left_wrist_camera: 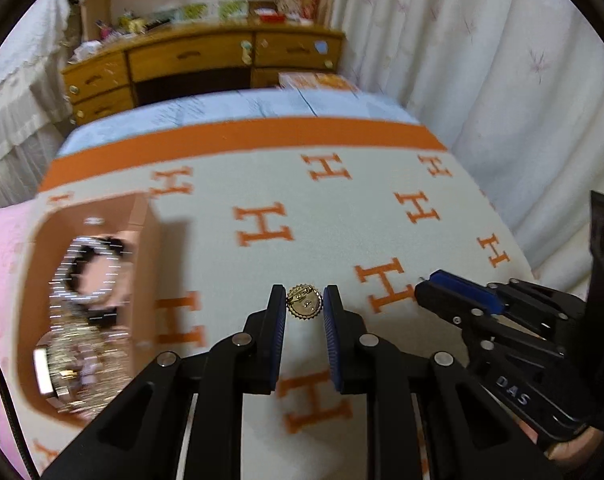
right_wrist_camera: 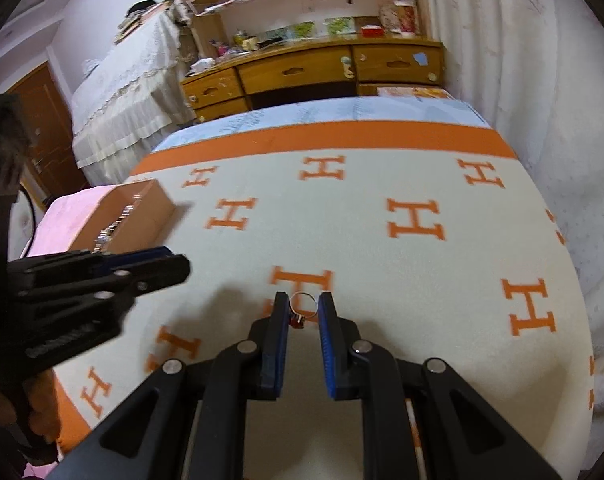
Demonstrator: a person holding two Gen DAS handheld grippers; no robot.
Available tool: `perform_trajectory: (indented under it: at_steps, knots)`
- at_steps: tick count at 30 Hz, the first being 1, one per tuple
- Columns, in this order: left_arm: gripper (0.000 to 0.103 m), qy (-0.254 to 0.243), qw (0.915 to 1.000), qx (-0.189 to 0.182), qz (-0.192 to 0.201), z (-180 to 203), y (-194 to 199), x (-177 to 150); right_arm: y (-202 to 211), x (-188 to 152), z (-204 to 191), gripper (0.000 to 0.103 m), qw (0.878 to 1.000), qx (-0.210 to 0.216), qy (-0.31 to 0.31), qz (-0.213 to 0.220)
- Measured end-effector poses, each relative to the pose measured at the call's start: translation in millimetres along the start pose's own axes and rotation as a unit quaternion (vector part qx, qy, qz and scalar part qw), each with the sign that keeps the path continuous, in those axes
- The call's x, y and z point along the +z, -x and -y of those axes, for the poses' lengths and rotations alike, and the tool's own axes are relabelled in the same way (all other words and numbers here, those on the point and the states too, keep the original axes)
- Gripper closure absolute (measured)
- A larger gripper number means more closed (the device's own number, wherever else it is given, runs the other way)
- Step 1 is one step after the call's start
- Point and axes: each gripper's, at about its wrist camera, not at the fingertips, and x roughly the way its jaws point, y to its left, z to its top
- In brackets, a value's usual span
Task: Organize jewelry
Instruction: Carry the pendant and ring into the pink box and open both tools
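Observation:
My left gripper (left_wrist_camera: 304,304) is shut on a round gold brooch (left_wrist_camera: 304,305) with a scalloped rim, held between its blue pads above the bed. My right gripper (right_wrist_camera: 304,308) is shut on a thin silver ring (right_wrist_camera: 303,307) with a small dark red stone at its lower left. An open cardboard box (left_wrist_camera: 140,248) stands to the left in the left wrist view, blurred, with sparkling bracelets and chains (left_wrist_camera: 82,320) inside. The same box (right_wrist_camera: 142,212) shows at the left in the right wrist view. Each gripper appears at the edge of the other's view.
A cream blanket (right_wrist_camera: 381,280) with orange H letters and an orange band covers the bed. Pink fabric (left_wrist_camera: 2,280) lies under the box. A wooden desk with drawers (right_wrist_camera: 309,72) stands beyond the bed. White curtains (left_wrist_camera: 481,60) hang along the right.

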Motion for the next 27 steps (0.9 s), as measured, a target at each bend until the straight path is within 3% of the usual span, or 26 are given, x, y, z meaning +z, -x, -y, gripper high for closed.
perform_trajectory:
  at_steps: [8, 14, 19, 27]
  knots:
    - [0.086, 0.059, 0.9944, 0.068, 0.055, -80, 58, 8, -1, 35, -76, 0.088, 0.995, 0.087, 0.042, 0.004]
    - [0.086, 0.148, 0.9860, 0.044, 0.062, -155, 69, 25, -22, 85, -129, 0.088, 0.985, 0.169, 0.016, -0.006]
    - [0.086, 0.172, 0.9829, 0.030, 0.060, -180, 59, 27, -54, 101, -152, 0.088, 0.984, 0.177, -0.007, -0.029]
    - [0.059, 0.196, 0.9793, 0.014, 0.050, -195, 37, 25, -90, 110, -151, 0.085, 0.975, 0.203, -0.057, -0.072]
